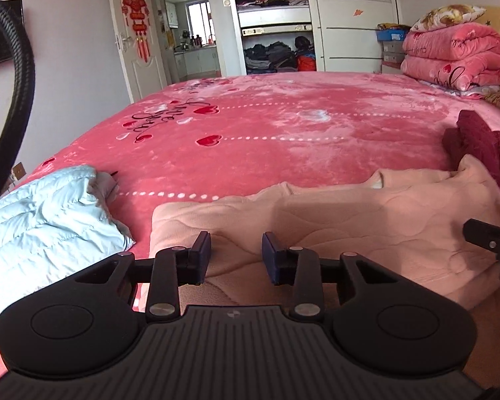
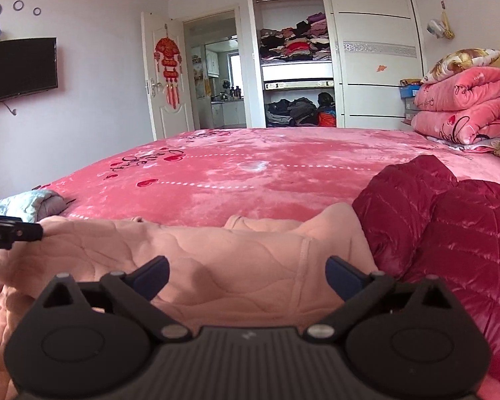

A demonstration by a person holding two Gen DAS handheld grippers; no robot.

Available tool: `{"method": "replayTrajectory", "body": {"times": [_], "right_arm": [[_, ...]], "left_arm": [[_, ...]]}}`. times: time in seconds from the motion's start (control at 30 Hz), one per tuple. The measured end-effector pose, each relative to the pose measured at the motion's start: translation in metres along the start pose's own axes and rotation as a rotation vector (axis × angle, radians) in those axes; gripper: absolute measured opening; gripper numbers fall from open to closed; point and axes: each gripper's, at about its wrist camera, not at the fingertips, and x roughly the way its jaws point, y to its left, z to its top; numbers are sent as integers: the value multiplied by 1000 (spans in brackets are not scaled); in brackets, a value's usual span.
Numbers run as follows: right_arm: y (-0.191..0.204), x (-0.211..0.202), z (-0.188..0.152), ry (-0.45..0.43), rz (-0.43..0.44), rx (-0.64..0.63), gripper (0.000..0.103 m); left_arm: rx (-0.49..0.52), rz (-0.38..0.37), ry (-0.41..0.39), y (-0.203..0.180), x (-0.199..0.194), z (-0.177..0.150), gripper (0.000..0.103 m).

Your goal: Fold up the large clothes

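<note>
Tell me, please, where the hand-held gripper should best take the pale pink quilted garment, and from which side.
Probably its near folded edge: the pink garment lies flat across the bed, so only that raised edge offers a pinchable thickness. Come from the near side, low and almost level, where the left hand-held gripper stands open.

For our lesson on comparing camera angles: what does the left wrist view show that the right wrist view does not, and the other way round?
Only the left wrist view: a black ribbed hose at its left edge, and the left gripper up close, jaws apart over the peach garment.

Only the right wrist view: the wall television, three wall rings, and the right gripper, open wide.

Both: the pink bedspread, the pale blue jacket, the dark red jacket, the folded pink quilts and the open wardrobe.
</note>
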Motion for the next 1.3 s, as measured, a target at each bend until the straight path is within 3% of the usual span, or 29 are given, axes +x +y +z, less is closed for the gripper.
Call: {"method": "replayTrajectory", "body": {"times": [0.13, 0.3, 0.63, 0.77, 0.93, 1.1, 1.3], "right_arm": [[0, 12, -8, 56, 21, 17, 97], [-2, 20, -13, 91, 15, 21, 98], [-1, 26, -20, 92, 8, 10, 101], [-6, 16, -19, 72, 26, 44, 102], [-3, -26, -18, 8, -26, 23, 102], [-9, -61, -18, 44, -84, 22, 102], [-18, -113, -21, 88, -126, 85, 102]], "left_arm": [[2, 6, 48, 3, 27, -19, 41], [-8, 1, 30, 3, 39, -31, 43], [-17, -10, 9, 3, 32, -38, 43], [-66, -51, 21, 18, 1, -26, 44], [-67, -74, -7, 39, -65, -26, 56], [-88, -105, 56, 68, -119, -47, 63], [-181, -131, 135, 109, -170, -78, 67]]}}
